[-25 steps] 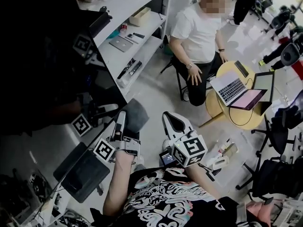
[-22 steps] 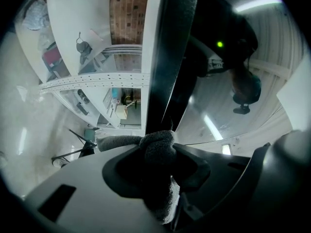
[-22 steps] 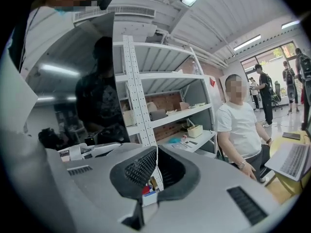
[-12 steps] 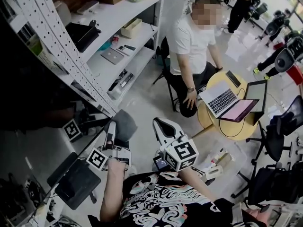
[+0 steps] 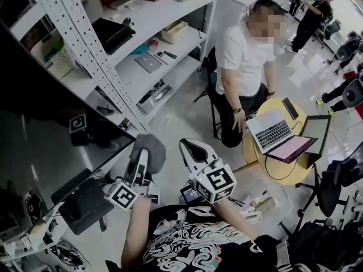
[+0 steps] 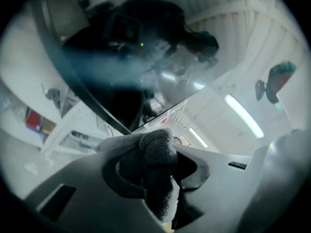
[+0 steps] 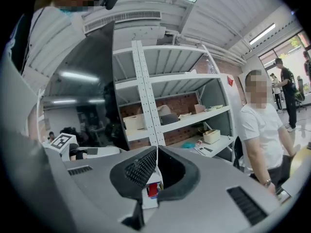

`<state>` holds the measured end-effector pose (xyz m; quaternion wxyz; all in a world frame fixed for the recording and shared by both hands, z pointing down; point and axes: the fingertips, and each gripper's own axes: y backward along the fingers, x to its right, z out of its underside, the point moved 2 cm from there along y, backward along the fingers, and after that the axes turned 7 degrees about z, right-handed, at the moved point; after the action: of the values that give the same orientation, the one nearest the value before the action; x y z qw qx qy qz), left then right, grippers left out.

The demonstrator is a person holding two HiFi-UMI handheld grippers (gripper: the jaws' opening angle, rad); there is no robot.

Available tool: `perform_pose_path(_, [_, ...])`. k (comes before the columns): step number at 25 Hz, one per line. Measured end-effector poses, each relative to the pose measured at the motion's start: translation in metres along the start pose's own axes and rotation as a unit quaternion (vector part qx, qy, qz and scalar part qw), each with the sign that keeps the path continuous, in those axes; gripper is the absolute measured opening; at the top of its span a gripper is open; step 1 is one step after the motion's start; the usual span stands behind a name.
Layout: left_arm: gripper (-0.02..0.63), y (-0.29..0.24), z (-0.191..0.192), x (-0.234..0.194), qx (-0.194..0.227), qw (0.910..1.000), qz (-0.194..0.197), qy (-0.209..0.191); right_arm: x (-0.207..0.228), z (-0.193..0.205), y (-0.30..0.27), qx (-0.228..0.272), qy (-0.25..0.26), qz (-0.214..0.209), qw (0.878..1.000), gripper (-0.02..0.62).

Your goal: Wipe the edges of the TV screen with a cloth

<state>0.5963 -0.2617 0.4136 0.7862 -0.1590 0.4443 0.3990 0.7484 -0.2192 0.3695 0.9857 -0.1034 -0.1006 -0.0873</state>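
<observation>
The grey cloth [image 5: 150,147] sits low in the middle, squeezed tight in my left gripper [image 5: 140,162], just beside the TV screen [image 5: 39,146] edge at the left. I should press it flat and slide slowly (no jerks). My right gripper [image 5: 195,151] is closed on nothing.

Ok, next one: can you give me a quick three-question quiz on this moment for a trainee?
1. Multiple choice: what is the left gripper shut on? A) a grey cloth B) a sponge C) nothing
2. True or false: the right gripper grips the grey cloth too.
3. Fill in: in the head view, the TV screen lies to the ___ of both grippers.
Key: 1 A; 2 false, its jaws are together with nothing between them; 3 left.
</observation>
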Motion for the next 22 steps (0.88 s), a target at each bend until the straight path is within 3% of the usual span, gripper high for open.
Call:
perform_pose_path(2, [0.138,0.007,-0.007,0.01,-0.001,0.9981,-0.007,-0.062,-0.003,0.002,-0.004,-0.002,0.004,-0.02,1.0,0.032])
perform_pose_path(6, [0.138,0.044,-0.025,0.017,0.022,0.9886,-0.056,-0.138,-0.016,0.007,-0.01,-0.012,0.008,-0.058,0.998,0.032])
perform_pose_path(9, [0.138,0.068,-0.033,0.023,0.004,0.9654,-0.105,-0.239,-0.03,0.01,-0.014,-0.015,0.018,-0.081,0.996,0.032])
perform_pose_path(12, [0.138,0.09,-0.039,0.03,-0.002,0.939,-0.147,-0.311,-0.047,0.012,-0.014,-0.015,0.029,-0.096,0.995,0.032])
perform_pose_path(18, [0.138,0.134,-0.046,0.051,-0.007,0.9018,-0.181,-0.392,-0.088,0.015,0.008,-0.009,0.065,-0.106,0.992,0.032])
perform_pose_path(22, [0.138,0.172,-0.04,0.07,-0.001,0.8881,-0.186,-0.42,-0.114,0.022,0.037,-0.005,0.084,-0.111,0.99,0.032])
